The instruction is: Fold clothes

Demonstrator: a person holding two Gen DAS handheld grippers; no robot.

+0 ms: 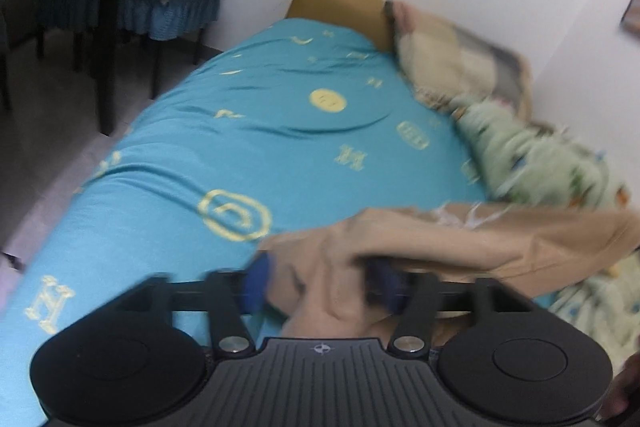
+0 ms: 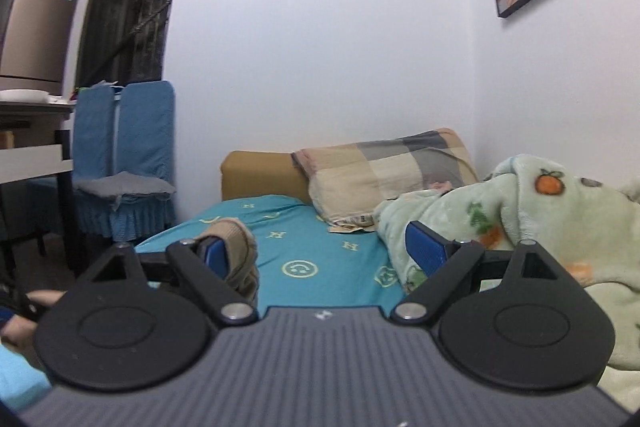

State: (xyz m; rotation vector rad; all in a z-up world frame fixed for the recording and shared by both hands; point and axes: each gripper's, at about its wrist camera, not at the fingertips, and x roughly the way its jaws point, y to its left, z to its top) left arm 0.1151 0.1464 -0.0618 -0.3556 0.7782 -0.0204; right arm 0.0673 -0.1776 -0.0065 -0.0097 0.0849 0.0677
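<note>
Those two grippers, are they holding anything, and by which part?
The left gripper pinches a bunched fold of the tan garment. The right gripper is open; tan cloth only touches its left finger.

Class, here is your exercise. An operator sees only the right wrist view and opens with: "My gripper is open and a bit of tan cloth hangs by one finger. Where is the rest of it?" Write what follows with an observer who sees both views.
Observer: In the left wrist view, the tan garment is bunched between the pads of the left gripper, which looks closed on it.
Operator: Is the garment lying flat on the bed?
Observer: No. It is rumpled. It stretches from that gripper across the near part of the blue sheet to just below the green blanket.
</note>
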